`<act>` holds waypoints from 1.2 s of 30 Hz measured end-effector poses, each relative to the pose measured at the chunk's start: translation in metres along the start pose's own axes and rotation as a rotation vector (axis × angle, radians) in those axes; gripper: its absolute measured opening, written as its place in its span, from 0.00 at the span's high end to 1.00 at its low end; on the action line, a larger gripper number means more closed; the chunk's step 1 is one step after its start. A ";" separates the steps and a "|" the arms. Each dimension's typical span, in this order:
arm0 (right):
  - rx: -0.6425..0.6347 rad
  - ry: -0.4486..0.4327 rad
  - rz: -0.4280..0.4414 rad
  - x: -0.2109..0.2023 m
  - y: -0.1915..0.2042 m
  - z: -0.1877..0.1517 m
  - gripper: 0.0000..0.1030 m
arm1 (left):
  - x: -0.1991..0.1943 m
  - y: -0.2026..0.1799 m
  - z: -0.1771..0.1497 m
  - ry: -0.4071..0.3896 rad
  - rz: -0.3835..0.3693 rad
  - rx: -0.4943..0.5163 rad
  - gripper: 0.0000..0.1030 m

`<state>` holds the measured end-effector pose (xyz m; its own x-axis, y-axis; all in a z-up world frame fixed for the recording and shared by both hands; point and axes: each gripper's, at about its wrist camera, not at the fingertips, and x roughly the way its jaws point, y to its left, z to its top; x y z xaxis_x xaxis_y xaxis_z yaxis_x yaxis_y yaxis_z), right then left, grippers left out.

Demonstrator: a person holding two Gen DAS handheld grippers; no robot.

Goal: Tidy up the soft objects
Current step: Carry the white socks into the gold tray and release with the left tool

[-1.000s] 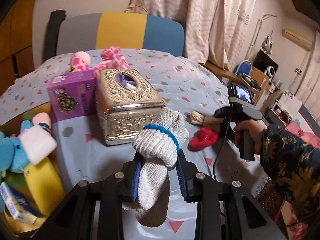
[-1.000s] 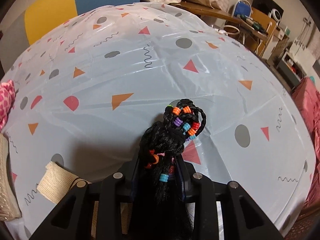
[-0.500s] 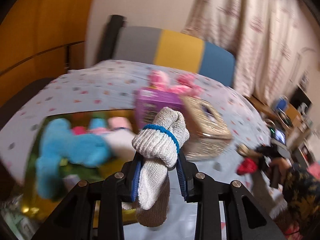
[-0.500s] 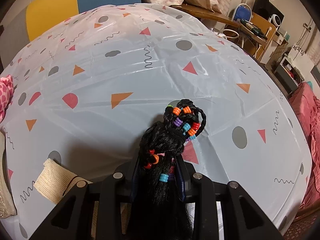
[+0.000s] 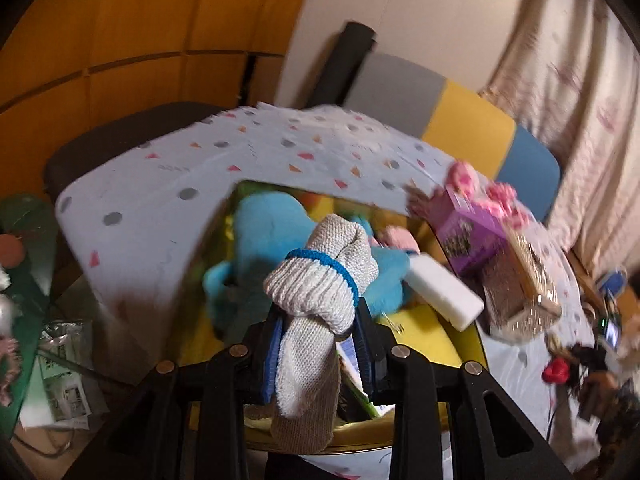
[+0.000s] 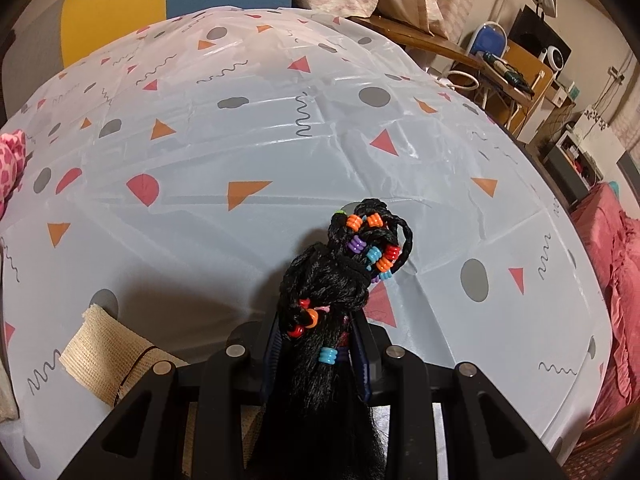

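We hold a rolled-up grey sock in our left claw. The claw is pinched tight on it, and the sock has a blue band around it. It hangs over a yellow bin that sits at the edge of the worktop. The bin already has soft things in it: a blue plush toy and a white sponge block. A purple box and a shiny gold tissue box stand just beside the bin.

Our right claw is squeezed shut on a bunch of black braided hair with bright beads. It is above the worktop, with a roll of tan bandage lying near it.

We think we are at the step of putting the sock away. Next we should lower the sock into the bin and let the left claw open. The picture on that side is blurry, so we should go slow. Then the hair can go in too.
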<state>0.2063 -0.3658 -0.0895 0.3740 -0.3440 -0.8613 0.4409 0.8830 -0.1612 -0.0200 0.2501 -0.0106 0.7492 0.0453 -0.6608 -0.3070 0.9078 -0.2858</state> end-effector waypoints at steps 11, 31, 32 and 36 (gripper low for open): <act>-0.010 -0.002 -0.008 0.000 0.001 0.000 0.71 | 0.041 -0.017 -0.020 0.062 0.047 0.081 0.47; 0.043 0.018 0.002 -0.003 -0.008 0.000 0.71 | 0.035 -0.034 -0.031 0.026 0.166 0.160 0.50; 0.052 0.015 0.004 -0.004 -0.010 0.000 0.71 | 0.032 -0.034 -0.031 0.023 0.158 0.155 0.47; 0.071 -0.037 0.004 -0.018 -0.014 0.001 0.71 | 0.019 -0.040 -0.031 -0.004 0.132 0.165 0.42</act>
<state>0.1944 -0.3721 -0.0713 0.4052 -0.3528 -0.8434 0.4958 0.8599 -0.1215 -0.0118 0.2013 -0.0328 0.7112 0.1700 -0.6821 -0.3025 0.9499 -0.0786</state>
